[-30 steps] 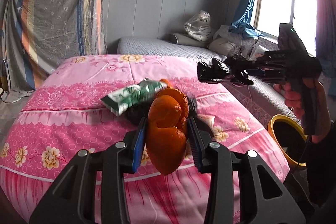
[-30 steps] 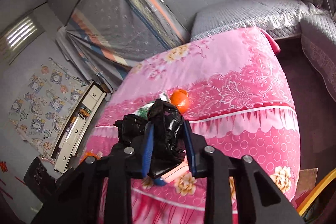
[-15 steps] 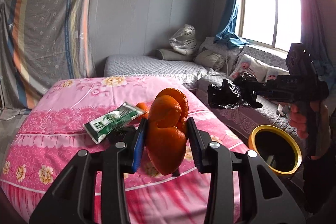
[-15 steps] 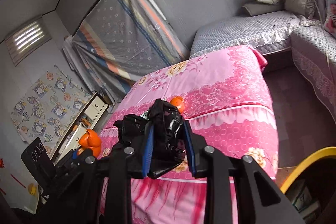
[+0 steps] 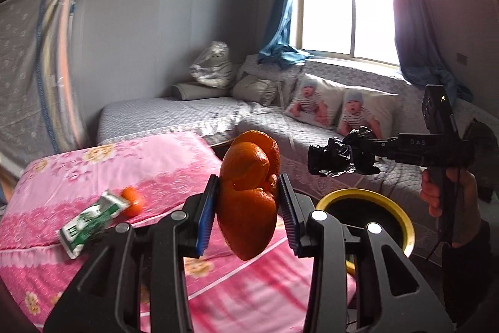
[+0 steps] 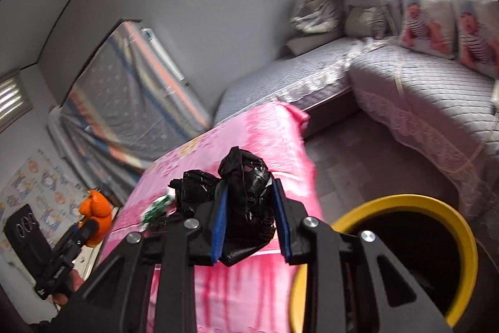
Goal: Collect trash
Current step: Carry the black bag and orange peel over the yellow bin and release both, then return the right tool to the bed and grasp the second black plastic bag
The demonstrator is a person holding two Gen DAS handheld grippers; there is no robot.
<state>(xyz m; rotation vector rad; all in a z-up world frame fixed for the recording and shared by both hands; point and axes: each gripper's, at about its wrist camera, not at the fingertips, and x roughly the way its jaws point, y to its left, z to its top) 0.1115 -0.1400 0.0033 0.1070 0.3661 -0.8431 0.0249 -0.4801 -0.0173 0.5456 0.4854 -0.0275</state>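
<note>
Left wrist view: the left gripper is clamped on a curled piece of orange peel, the blue pads pressing its sides, with the lower tip of the peel hanging free below them. It is carried above the near corner of the pink bed. A green and white wrapper and a small orange piece lie on the bed, touching each other. To the right, a hand holds the right gripper, which is closed on a crumpled black plastic bag. The yellow-rimmed bin stands on the floor just beside the bed, below that bag and slightly nearer.

Right wrist view: the right gripper pinches the black plastic bag between its pads, and a second lobe of the bag bulges out to the left. The yellow-rimmed bin sits at lower right, its opening off to the side of the bag rather than under it. The left gripper with the orange peel shows at far left.

Risks: released now, the bag would probably land on the bed edge or floor, since it is not yet over the opening. The light bag may also cling to the pads or drift as it falls. The peel is held only by its middle and could slip or tear if swung quickly. Both grippers heading for the one bin could collide over it.
</note>
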